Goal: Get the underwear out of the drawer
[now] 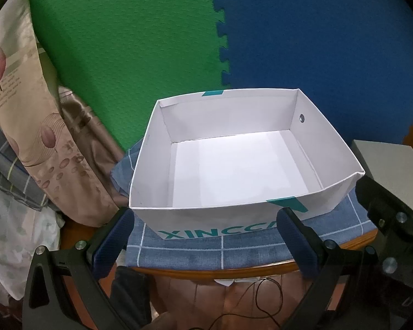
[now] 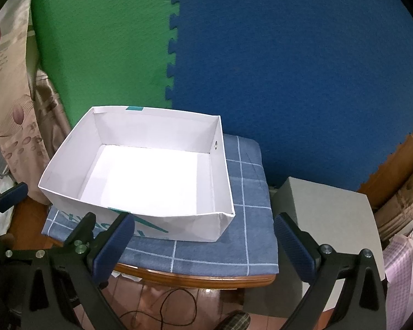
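Left wrist view: left gripper (image 1: 206, 242) spread wide, gripping nothing, near the open white cardboard drawer box (image 1: 179, 217) on a blue checked cushion (image 1: 184, 253). Right wrist view: right gripper (image 2: 203, 244) equally released; box (image 2: 206, 228) sits left, underwear nowhere visible.

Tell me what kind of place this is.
Probably a room in a home, set up for recording. A white box sits on a blue checked cloth over a wooden stool, foam mats stand behind, and patterned bedding is piled at the left.
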`<control>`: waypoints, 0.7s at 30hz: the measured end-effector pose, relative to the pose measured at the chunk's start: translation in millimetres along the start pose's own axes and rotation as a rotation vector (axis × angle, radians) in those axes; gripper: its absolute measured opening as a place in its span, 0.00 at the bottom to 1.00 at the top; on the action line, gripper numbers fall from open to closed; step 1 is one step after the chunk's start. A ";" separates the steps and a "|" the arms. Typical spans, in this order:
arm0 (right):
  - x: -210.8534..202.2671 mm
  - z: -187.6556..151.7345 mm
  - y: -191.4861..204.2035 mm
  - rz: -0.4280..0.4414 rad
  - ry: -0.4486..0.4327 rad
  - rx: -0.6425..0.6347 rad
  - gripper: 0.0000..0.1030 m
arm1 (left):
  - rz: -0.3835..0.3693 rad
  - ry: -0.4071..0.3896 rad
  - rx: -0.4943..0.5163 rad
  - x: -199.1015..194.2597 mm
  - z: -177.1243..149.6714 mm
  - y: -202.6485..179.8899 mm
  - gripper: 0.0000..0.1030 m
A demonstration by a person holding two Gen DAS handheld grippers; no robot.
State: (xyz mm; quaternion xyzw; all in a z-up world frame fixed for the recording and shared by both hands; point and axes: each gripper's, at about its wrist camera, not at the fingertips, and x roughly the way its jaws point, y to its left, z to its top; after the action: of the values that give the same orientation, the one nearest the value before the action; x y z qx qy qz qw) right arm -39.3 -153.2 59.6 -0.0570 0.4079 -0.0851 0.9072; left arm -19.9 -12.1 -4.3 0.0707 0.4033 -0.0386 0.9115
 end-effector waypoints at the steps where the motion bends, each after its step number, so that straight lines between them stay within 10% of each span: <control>1: -0.5 0.1 0.4 -0.003 -0.002 -0.003 1.00 | 0.009 0.019 -0.006 0.1 -0.1 -0.1 0.99; 21: -2.5 -2.5 -1.0 0.000 -0.005 -0.006 1.00 | 0.003 0.027 -0.009 0.6 -7.1 1.1 0.99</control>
State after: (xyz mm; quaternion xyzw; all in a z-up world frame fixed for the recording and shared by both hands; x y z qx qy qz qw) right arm -42.9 -153.8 60.0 -0.0598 0.4058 -0.0837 0.9081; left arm -24.5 -10.0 -9.4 0.0677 0.4157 -0.0346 0.9063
